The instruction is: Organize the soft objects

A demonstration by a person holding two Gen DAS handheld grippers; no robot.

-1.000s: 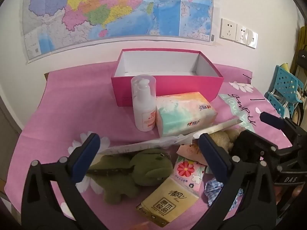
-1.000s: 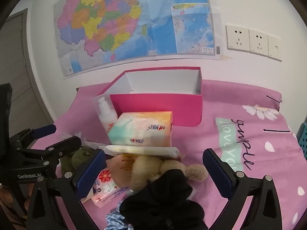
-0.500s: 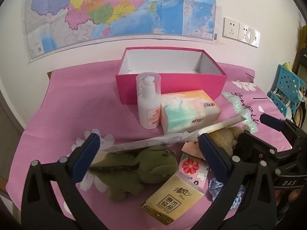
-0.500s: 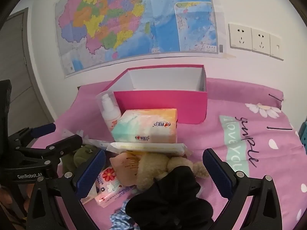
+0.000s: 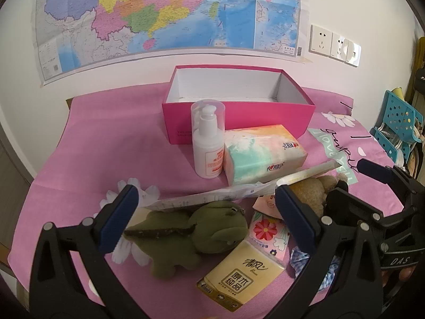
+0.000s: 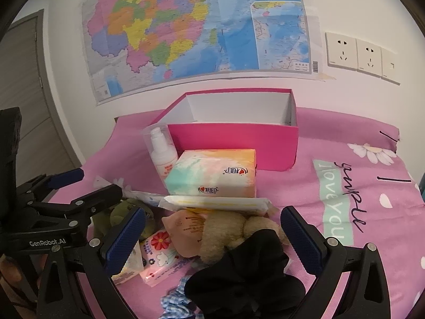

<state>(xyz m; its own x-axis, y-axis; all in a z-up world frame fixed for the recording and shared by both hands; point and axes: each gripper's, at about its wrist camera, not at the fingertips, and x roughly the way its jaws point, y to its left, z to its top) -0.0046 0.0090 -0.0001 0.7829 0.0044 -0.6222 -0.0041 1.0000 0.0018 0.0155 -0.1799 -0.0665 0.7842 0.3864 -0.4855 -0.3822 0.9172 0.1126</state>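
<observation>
A heap of soft things lies on the pink cloth in front of an empty pink box [image 5: 239, 111] [image 6: 233, 138]. My left gripper [image 5: 204, 194] is open above a green plush dinosaur [image 5: 191, 234] and holds nothing. My right gripper [image 6: 212, 212] is open over a tan plush bear [image 6: 228, 228] and a black scrunchie [image 6: 247, 273], touching neither. A pastel tissue pack [image 5: 263, 154] [image 6: 215, 172] sits between the heap and the box. A floral pocket tissue pack [image 5: 265, 234], a yellow tissue pack [image 5: 241, 276] and a blue checked cloth [image 6: 175, 297] lie nearest.
A white lotion bottle [image 5: 208, 143] under a clear cap stands left of the pastel pack. A long wrapped packet [image 5: 239, 188] lies across the heap. A teal rack [image 5: 398, 127] stands off the right edge. A map and wall sockets [image 6: 356, 55] are behind.
Both views have drifted slightly, so the box and heap sit a little further right in them. Nothing on the cloth has moved, and both grippers stay open.
</observation>
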